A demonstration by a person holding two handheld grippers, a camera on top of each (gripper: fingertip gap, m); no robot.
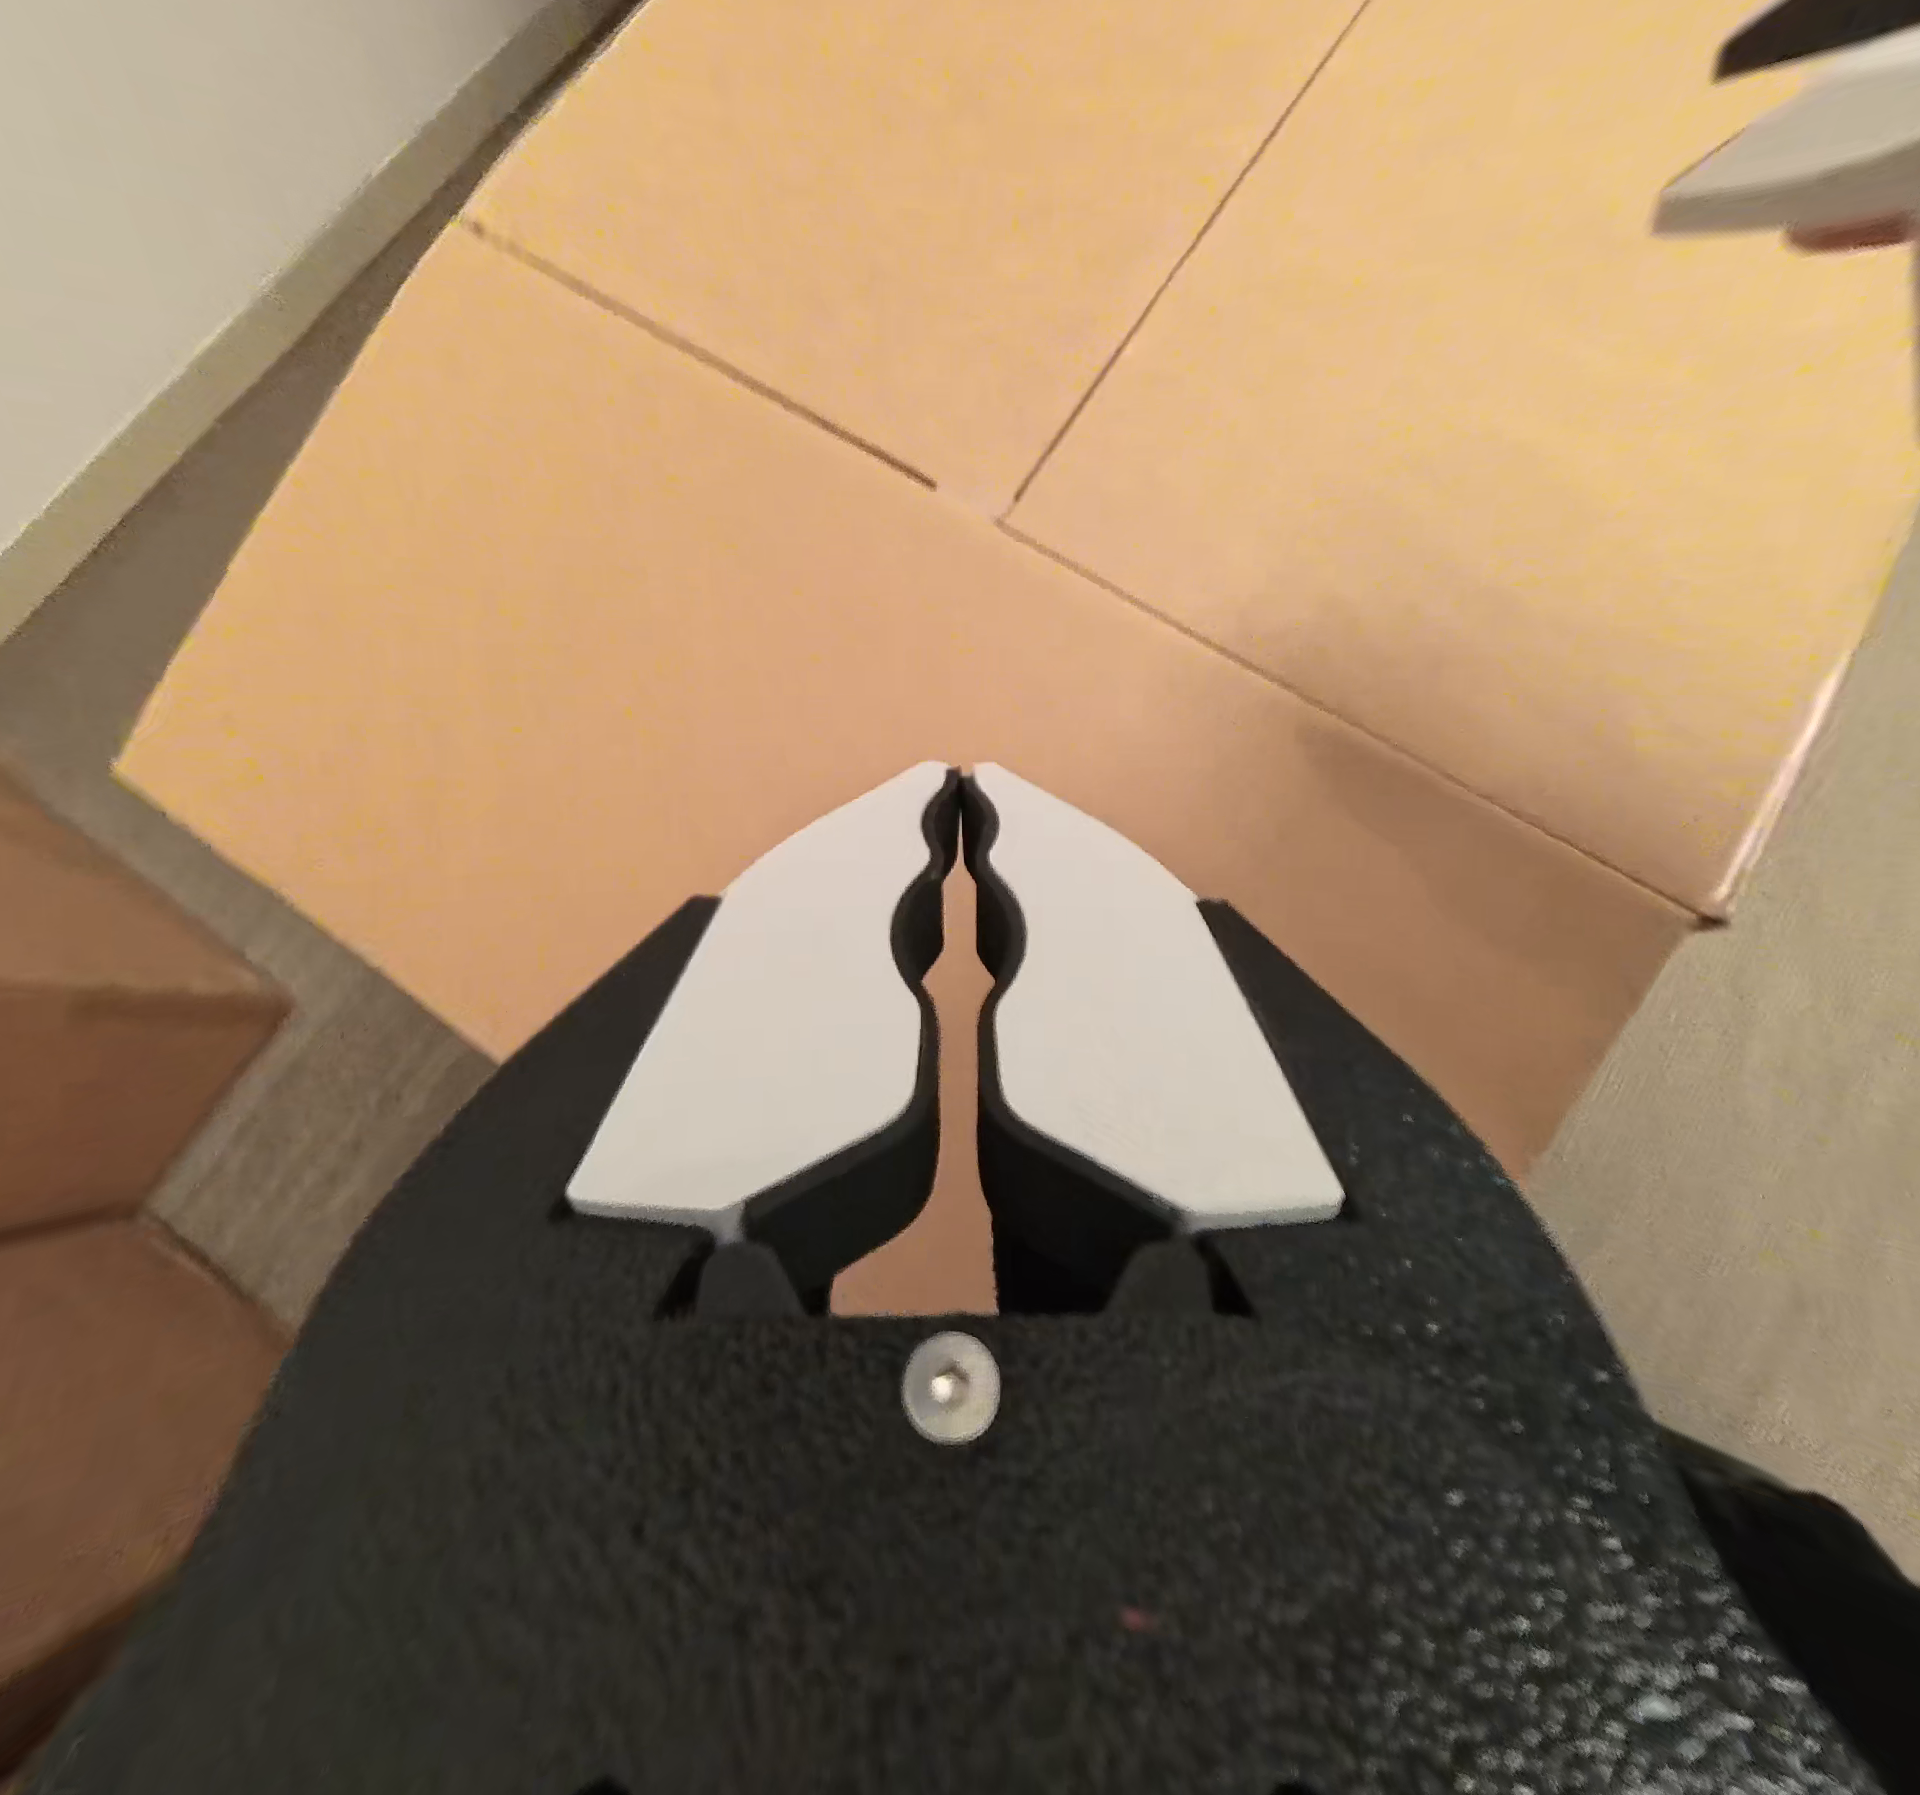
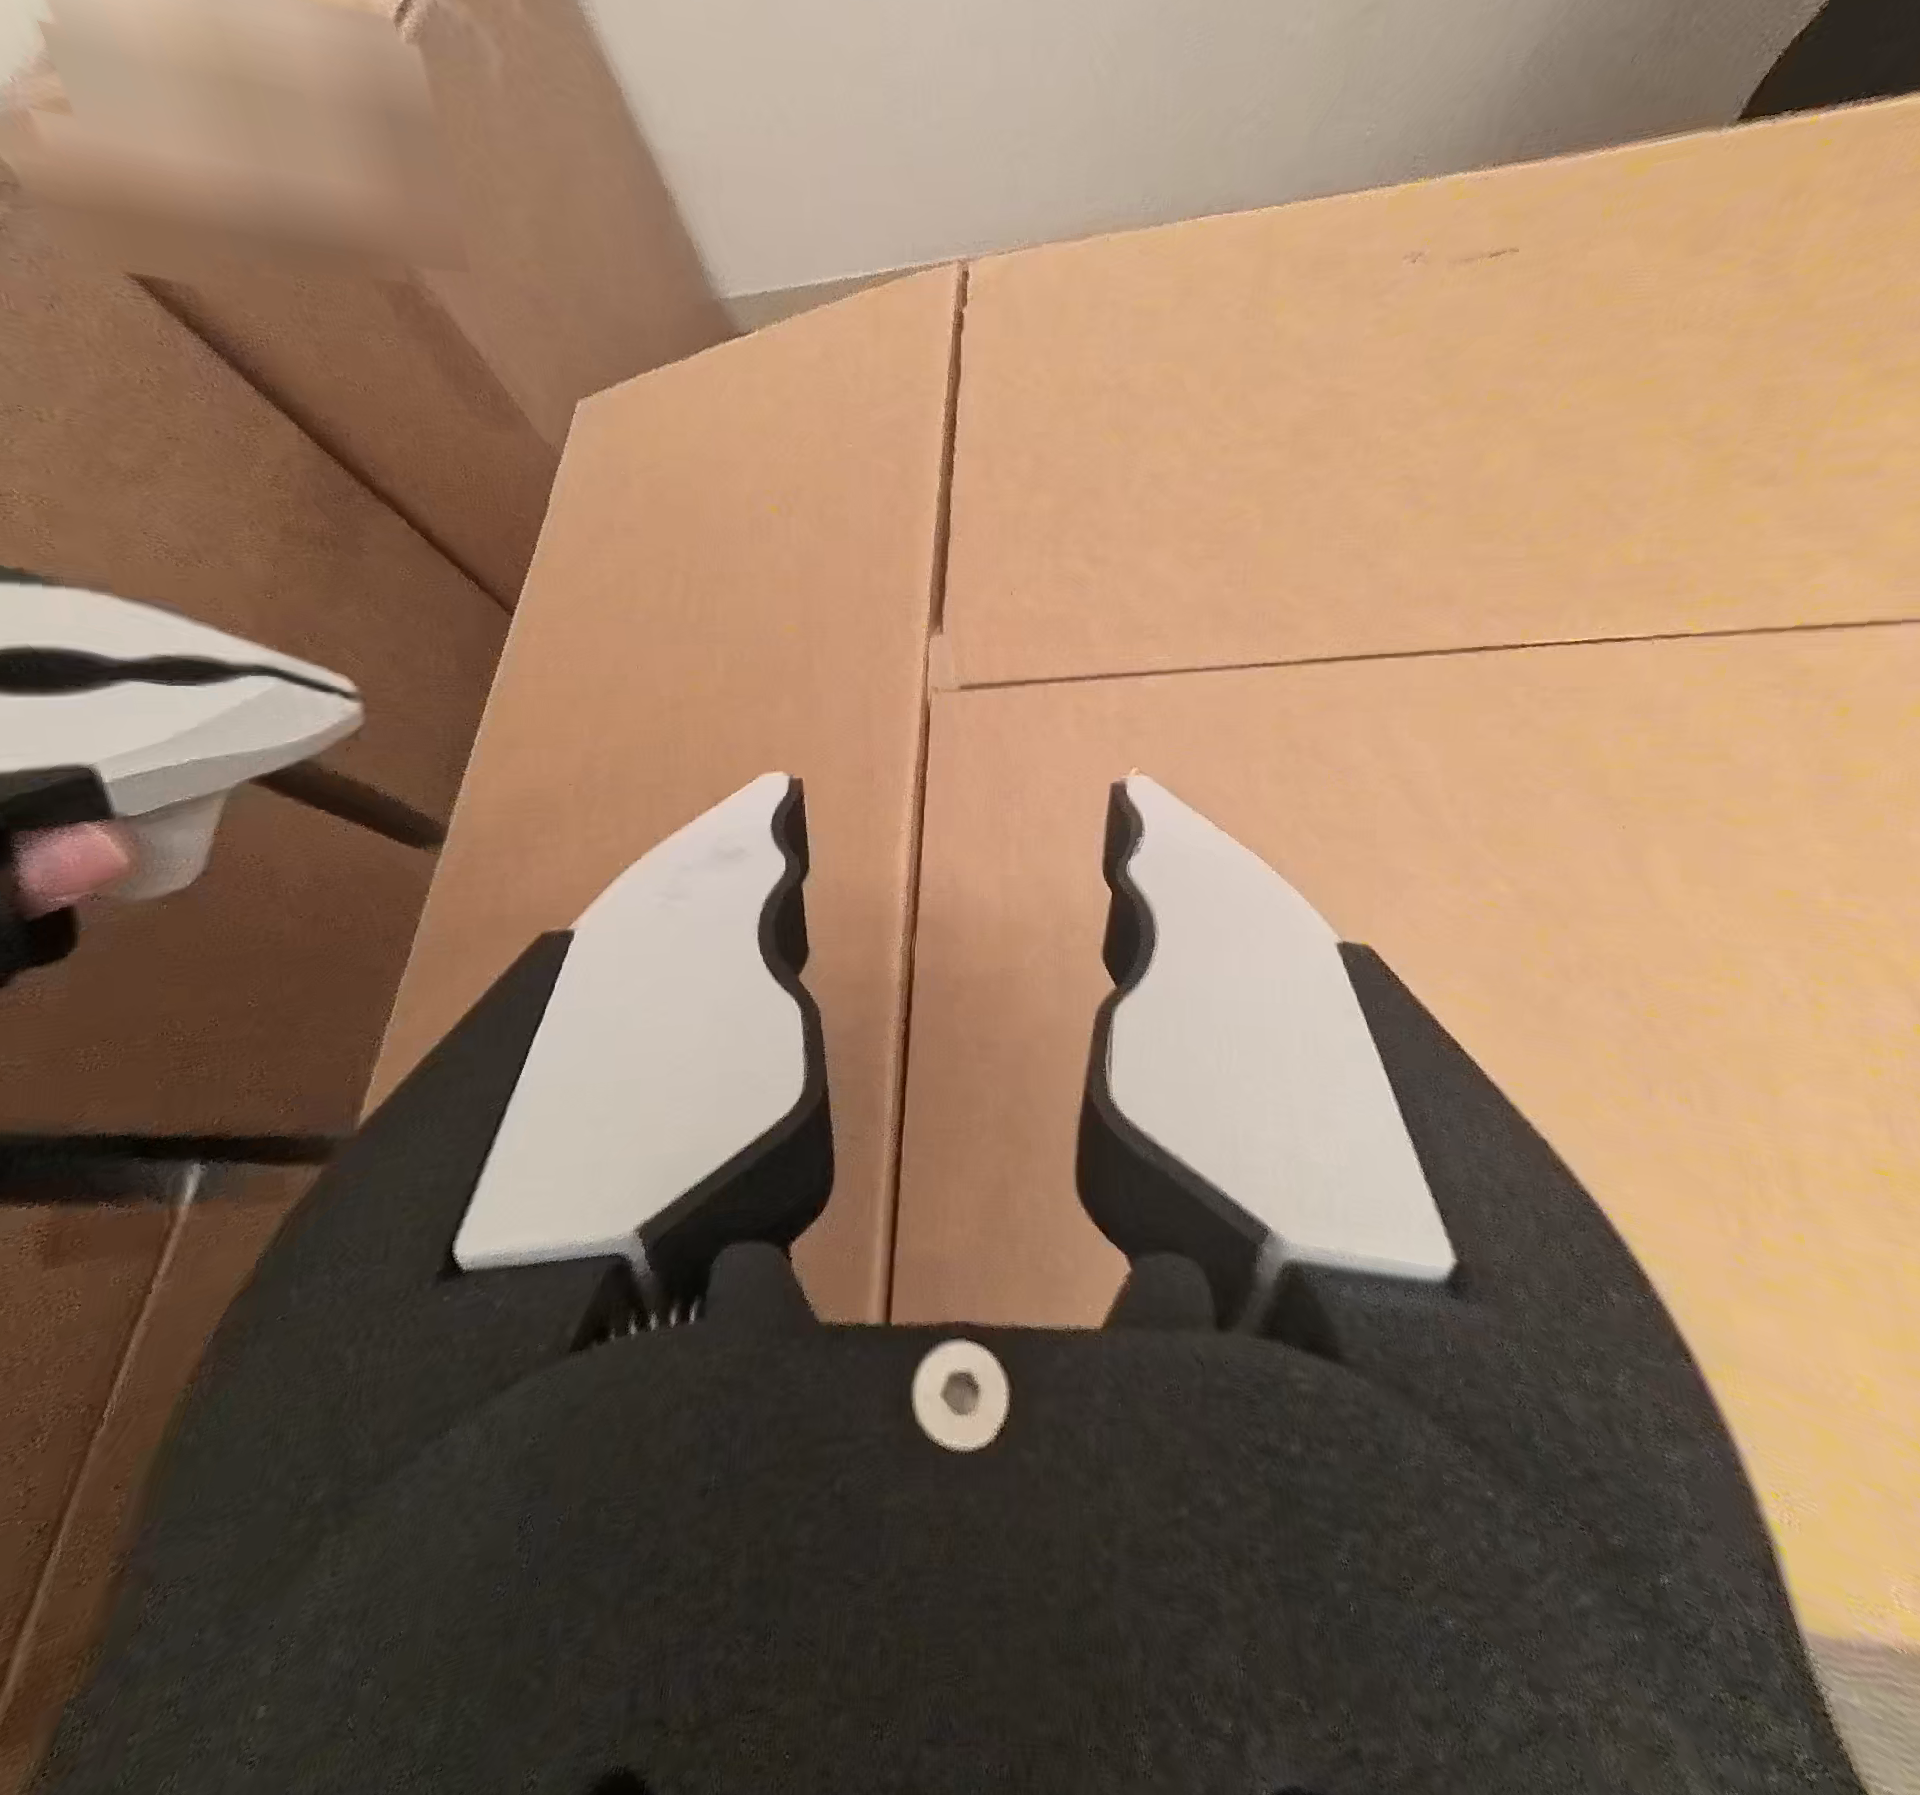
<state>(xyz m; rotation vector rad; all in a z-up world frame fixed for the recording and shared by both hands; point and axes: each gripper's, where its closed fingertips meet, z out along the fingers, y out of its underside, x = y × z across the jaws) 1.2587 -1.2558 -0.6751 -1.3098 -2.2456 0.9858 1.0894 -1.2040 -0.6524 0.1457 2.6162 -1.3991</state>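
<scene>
The left hand-held gripper (image 1: 958,777) hovers over a large tan cardboard box (image 1: 727,623), its white fingers pressed together at the tips with nothing between them. The box lies flat with all four top flaps folded down, their seams meeting near the middle. The right hand-held gripper (image 2: 958,789) hangs above the same box, its fingers spread wide apart and empty, straddling the long flap seam (image 2: 940,540). Whether either tool touches the cardboard is hard to tell. More brown boxes (image 2: 260,519) stand just beside it at left.
</scene>
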